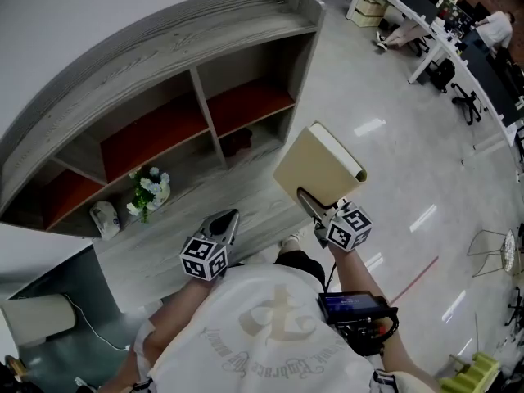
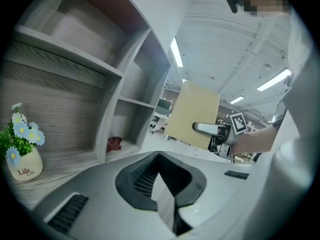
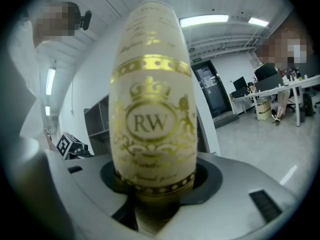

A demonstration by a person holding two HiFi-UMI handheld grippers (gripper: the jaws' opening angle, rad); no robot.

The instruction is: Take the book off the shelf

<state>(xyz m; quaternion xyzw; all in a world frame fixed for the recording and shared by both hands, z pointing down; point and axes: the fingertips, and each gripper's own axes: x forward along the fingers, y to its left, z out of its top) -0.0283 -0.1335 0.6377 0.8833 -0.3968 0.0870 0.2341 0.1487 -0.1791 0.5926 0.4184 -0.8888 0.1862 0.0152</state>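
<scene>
Cream book (image 1: 319,166) clamped in right gripper (image 1: 304,196), clear of shelf (image 1: 164,80).

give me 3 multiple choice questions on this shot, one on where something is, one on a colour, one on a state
1. Where is the book relative to the shelf?
A) standing in a compartment
B) held in the air, clear of it
C) lying on top of it

2. What colour is the lettering on the book's spine?
A) blue
B) gold
C) red

3. What state is the right gripper in?
A) open and empty
B) shut on the flower pot
C) shut on the book

Answers:
1 B: the head view shows it out over the floor.
2 B: the right gripper view shows a gold "RW" and crown.
3 C: the spine sits clamped between its fingers.
</scene>
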